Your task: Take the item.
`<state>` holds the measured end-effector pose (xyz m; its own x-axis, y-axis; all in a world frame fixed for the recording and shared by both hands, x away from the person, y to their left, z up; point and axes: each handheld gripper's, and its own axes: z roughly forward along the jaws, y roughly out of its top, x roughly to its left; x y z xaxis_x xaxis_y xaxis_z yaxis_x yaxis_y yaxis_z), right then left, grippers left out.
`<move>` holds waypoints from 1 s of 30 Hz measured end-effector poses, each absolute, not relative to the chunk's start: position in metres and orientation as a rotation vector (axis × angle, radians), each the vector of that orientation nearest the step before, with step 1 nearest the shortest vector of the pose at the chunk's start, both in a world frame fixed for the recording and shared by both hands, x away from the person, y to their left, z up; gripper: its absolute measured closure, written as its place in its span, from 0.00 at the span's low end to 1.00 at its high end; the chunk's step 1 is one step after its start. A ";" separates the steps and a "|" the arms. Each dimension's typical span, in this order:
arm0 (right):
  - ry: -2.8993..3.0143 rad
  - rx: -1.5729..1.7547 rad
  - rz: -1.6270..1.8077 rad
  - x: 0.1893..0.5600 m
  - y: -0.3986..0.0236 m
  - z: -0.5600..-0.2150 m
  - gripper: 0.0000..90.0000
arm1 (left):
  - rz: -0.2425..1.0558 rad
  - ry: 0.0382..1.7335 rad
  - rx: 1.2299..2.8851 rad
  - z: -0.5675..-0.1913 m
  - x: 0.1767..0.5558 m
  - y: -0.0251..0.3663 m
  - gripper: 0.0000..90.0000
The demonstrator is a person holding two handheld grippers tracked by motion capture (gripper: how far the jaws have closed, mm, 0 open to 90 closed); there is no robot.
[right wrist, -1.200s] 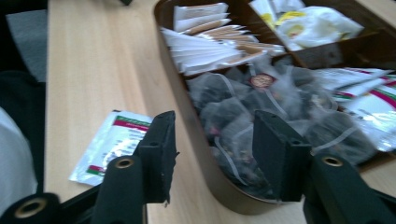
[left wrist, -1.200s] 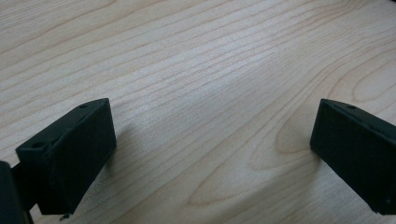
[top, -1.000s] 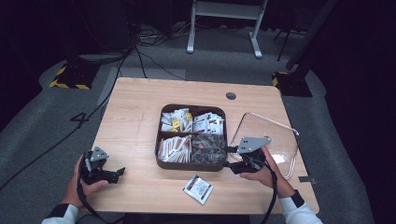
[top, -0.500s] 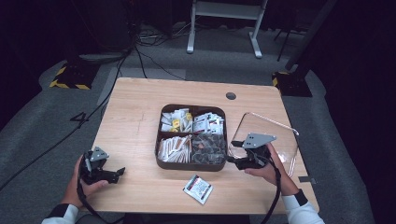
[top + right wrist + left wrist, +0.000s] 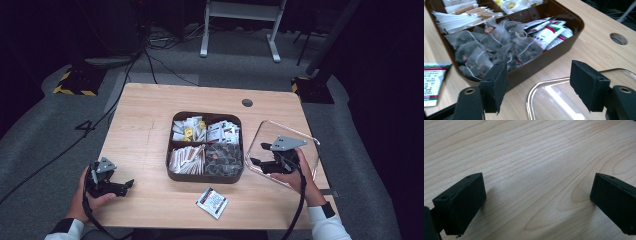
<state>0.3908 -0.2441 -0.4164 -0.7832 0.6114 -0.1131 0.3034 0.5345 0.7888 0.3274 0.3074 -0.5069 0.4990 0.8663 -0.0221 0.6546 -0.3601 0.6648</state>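
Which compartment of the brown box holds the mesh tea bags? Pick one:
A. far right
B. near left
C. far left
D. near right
D: in the high view the dark mesh tea bags fill the near right compartment of the brown box, beside the right tongs.

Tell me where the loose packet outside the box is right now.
In the high view, the packet lies flat on the table near its front edge, just in front of the brown box, between the two hands.

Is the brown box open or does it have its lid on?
Open. The brown box shows its tea bags, and the clear lid lies beside it on the table.
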 end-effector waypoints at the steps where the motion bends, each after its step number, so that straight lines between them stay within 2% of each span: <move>1: 2.390 0.755 1.127 0.392 -0.246 -0.416 0.35 | 0.446 1.242 2.129 -0.507 0.327 0.307 0.01; 20: 2.237 1.101 0.987 0.429 -0.324 -0.442 0.35 | 0.447 1.243 2.129 -0.507 0.328 0.307 0.00; 30: 2.219 1.196 0.967 0.438 -0.342 -0.458 0.35 | 0.446 1.241 2.129 -0.507 0.328 0.307 0.01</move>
